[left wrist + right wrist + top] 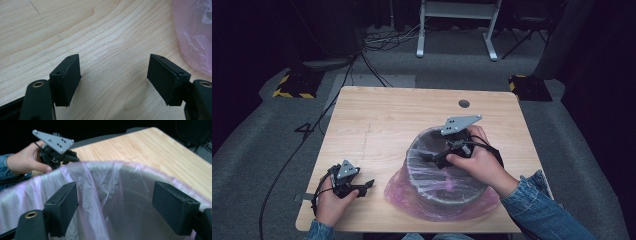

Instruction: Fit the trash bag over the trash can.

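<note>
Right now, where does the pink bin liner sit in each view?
High view: the pink bin liner spreads low centre, draped over the grey bin.
Left gripper view: its skirt fills the top right corner.
Right gripper view: it lines the rim across the middle.
Shared landmark: the wooden table.

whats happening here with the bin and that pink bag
A person at a wooden table is lining a grey bin with a thin pink bag. The bag is draped over the rim and spills onto the table around the base. The right gripper hangs over the bin's mouth, jaws open, with nothing between them. The left gripper rests low over bare table beside the bag, jaws also wide open and holding nothing.
</note>
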{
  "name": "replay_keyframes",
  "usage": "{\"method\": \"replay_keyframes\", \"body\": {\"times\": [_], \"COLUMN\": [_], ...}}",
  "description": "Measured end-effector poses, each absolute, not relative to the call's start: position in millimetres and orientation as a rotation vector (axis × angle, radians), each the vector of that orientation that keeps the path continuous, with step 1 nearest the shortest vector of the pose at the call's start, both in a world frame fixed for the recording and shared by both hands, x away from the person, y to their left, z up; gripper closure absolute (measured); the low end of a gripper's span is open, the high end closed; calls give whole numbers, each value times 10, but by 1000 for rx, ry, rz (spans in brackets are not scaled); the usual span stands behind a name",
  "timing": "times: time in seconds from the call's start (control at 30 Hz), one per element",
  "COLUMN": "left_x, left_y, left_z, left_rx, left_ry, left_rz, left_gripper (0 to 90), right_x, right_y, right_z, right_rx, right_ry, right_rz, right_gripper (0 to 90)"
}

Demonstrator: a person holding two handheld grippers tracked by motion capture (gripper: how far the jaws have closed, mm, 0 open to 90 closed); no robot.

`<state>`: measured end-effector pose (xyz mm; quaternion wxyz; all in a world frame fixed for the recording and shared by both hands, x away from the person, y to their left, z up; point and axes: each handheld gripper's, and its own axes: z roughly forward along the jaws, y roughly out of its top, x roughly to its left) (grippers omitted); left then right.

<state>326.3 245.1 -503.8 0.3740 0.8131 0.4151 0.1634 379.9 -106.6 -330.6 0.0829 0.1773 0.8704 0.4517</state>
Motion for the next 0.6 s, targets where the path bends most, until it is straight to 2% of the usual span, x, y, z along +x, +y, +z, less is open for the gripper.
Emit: {"method": "replay_keyframes", "body": {"times": [0.5,0.6], "left_x": [3264,3261], "left_y": [2427,2422], "left_z": [-5039,-5040], "left_rx": [2113,2113], "left_ry": [1051,1051], "left_rz": [434,433], "left_gripper": [278,280], "right_x": [3842,3861], "right_y": [-964,-960], "right_z": [-3611,-3644], "right_rx": [550,547], "right_ry": [2722,2766], "right_rz": [1113,1048], "right_gripper": [163,231]}}
